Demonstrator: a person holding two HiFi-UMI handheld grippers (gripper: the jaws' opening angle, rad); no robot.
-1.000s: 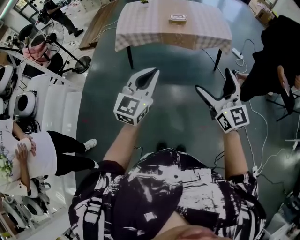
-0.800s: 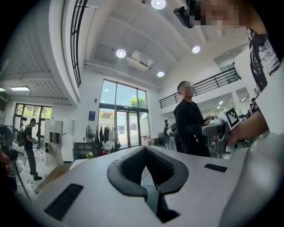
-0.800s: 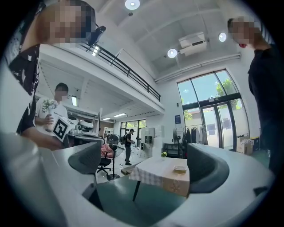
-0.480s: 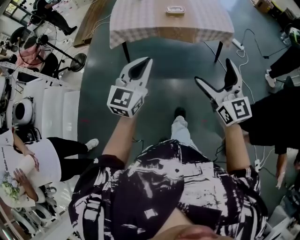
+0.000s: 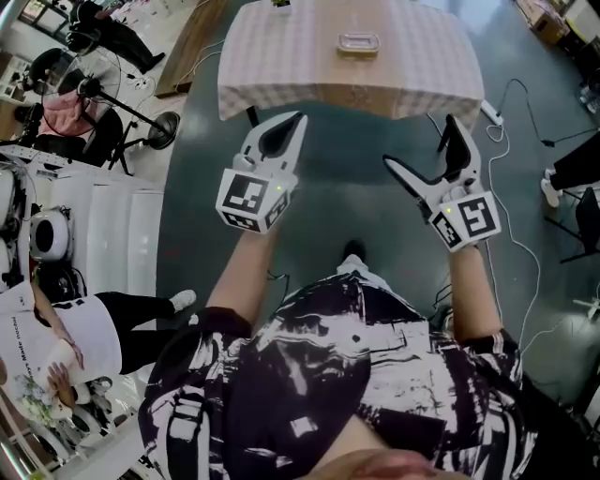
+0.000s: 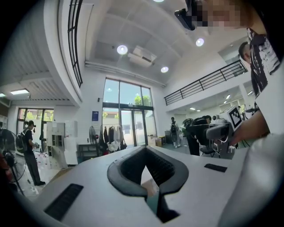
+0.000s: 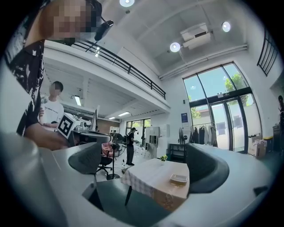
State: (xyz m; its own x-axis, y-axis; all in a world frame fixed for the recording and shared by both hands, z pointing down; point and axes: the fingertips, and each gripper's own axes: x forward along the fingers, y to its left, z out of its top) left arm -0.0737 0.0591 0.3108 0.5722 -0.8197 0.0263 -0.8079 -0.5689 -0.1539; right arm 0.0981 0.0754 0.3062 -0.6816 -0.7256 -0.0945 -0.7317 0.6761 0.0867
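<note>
Off to the left, a person in a white T-shirt [image 5: 70, 333] stands by rounded white machines, and a black pedestal fan [image 5: 141, 114] stands on the dark grey-green floor [image 5: 202, 216] nearby.

The left gripper [image 5: 292, 124], white with a square-marker cube, is held out in the air above the floor. Its dark ribbed fingers [image 6: 128, 170] are closed tip to tip, leaving only their own diamond-shaped hollow between them with nothing caught in it. A pale sliver shows through that hollow in the left gripper view. It may be the cloth ahead, but it is too small to be sure.

Ahead of both grippers stands the bench [image 5: 281, 66], a four-legged table under a pale checked cloth. A shallow clear rectangular dish [image 5: 358, 41] lies near the middle of it, towards its far side. A small green plant [image 5: 278, 4] sits at its far left edge. The dish is well apart from either pair of fingers, and neither gripper touches the bench.

The right gripper [image 5: 424, 145], also white with a marker cube, hovers level with the left one, its fingers spread wide and empty. The right gripper view looks straight down the gap [image 7: 146, 162]. There the cloth-covered bench [image 7: 151, 177] fills the space between the two dark pads, and the dish [image 7: 179, 178] shows nearer the right-hand pad [image 7: 206, 166] than the left, though far off.

Further right, a white power strip [image 5: 490, 112] and its cable lie on the floor beside the bench's right leg.
</note>
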